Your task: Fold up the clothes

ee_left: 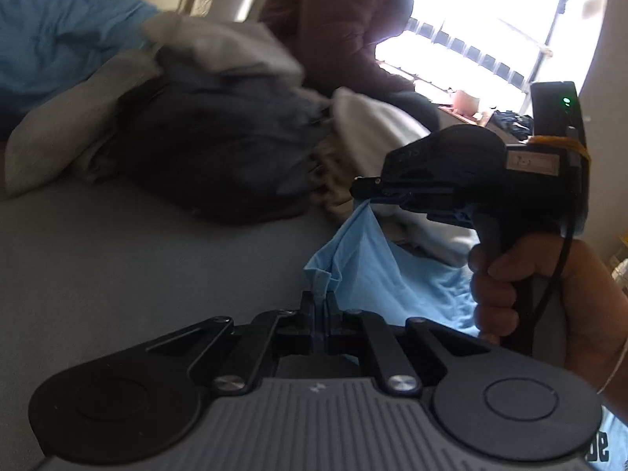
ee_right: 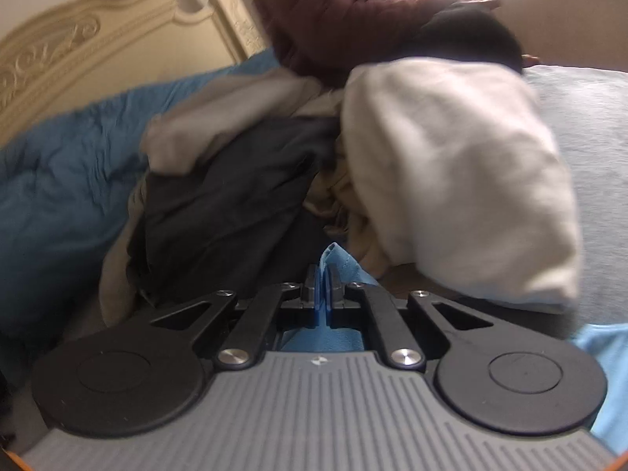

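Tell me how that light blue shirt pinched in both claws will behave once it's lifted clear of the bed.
Probably floppy: the light blue shirt already sags in folds below the right claw. Likely light, since thin pinches by it and the left claw hold it. It may drag across the grey bed.

Clothes pile motion-blurred; light blue garment partly hidden, edge-cropped.

Left gripper: black linkage arms, silver screw heads, two round black discs, grey ribbed body, blue pads on fingers. Right gripper is built the same; from the left wrist view it has a black pistol handle, black cable, white label, yellow band, green light. Right hand: thin bracelet on wrist.
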Available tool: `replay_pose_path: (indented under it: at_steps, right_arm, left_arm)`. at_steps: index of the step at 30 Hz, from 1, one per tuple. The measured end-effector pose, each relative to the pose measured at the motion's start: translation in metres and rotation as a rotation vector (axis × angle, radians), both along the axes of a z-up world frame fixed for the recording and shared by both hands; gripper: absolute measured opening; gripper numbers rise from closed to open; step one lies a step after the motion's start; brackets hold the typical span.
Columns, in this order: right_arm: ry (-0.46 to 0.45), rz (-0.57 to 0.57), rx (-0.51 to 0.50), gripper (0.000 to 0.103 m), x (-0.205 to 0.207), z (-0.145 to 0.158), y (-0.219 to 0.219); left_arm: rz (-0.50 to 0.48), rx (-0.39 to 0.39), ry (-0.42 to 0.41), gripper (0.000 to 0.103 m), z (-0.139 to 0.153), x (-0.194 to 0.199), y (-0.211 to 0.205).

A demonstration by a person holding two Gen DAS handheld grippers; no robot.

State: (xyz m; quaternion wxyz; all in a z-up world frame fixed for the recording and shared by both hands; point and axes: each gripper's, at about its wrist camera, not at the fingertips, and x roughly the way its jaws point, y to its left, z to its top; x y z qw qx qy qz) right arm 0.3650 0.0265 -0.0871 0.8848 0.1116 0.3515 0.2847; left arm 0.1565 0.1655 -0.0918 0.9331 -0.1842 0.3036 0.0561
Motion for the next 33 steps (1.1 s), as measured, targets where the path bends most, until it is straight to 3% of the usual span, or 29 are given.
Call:
replay_pose_path:
  at_steps: [9,12,17,22,29,33]
  right_arm:
    - [-0.046,0.06,-0.192,0.004,0.015,-0.025,0.06]
    - [-0.062,0.086,-0.152,0.005,0.012,-0.014,0.058]
    - [-0.092,0.122,-0.064,0.011,-0.004,0.024,0.019]
    - [-0.108,0.115,-0.1,0.011,-0.024,0.045,-0.04]
    - [-0.036,-0.031,-0.129,0.011,-0.039,0.026,-0.121]
    - [0.014,-0.095,-0.11,0.012,-0.038,0.016,-0.148]
  left_arm:
    - [0.066,-0.1,0.054,0.009,-0.026,0.003,0.014]
    - [0.06,-0.14,0.048,0.011,-0.028,-0.001,0.023]
    - [0.069,-0.174,0.058,0.008,-0.031,0.001,0.035]
    - [0.111,-0.188,0.071,0.008,-0.031,0.001,0.037]
    - [0.232,-0.117,0.074,0.008,-0.025,-0.005,0.039]
    - [0.295,-0.036,0.052,0.021,-0.013,-0.007,0.04]
